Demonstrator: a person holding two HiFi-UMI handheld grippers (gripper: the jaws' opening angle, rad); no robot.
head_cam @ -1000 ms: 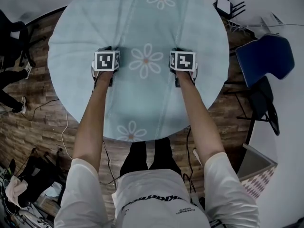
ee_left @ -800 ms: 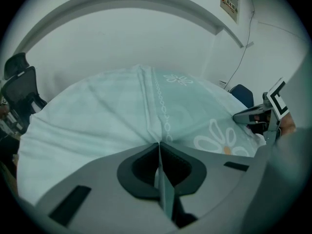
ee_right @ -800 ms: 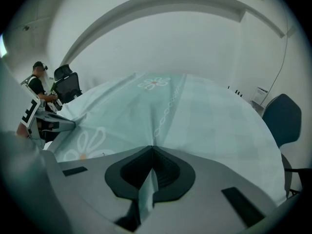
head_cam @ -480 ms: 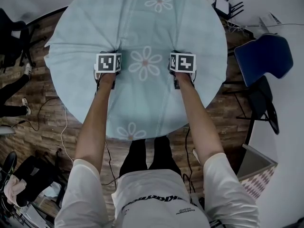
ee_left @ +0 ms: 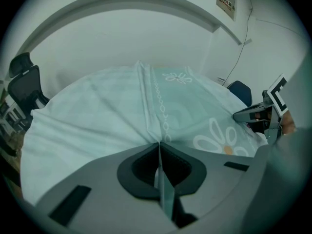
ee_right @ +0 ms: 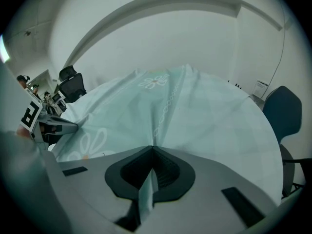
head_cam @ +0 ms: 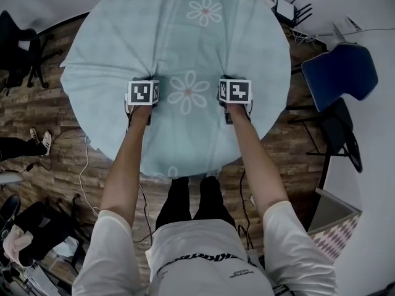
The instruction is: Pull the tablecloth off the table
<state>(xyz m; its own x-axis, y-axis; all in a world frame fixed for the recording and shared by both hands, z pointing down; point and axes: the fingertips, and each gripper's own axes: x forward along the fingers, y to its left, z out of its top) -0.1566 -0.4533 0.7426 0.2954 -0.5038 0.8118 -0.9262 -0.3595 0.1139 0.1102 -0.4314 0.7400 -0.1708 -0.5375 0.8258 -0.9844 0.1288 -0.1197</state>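
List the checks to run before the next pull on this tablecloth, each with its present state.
1. The left gripper is shut on a fold of the tablecloth: ok.
2. The right gripper is shut on a fold: ok.
3. Nothing stands on the tablecloth: ok.
4. The blue chair is apart from the tablecloth's edge: ok.
5. The hanging hem is free of snags underneath: cannot tell.
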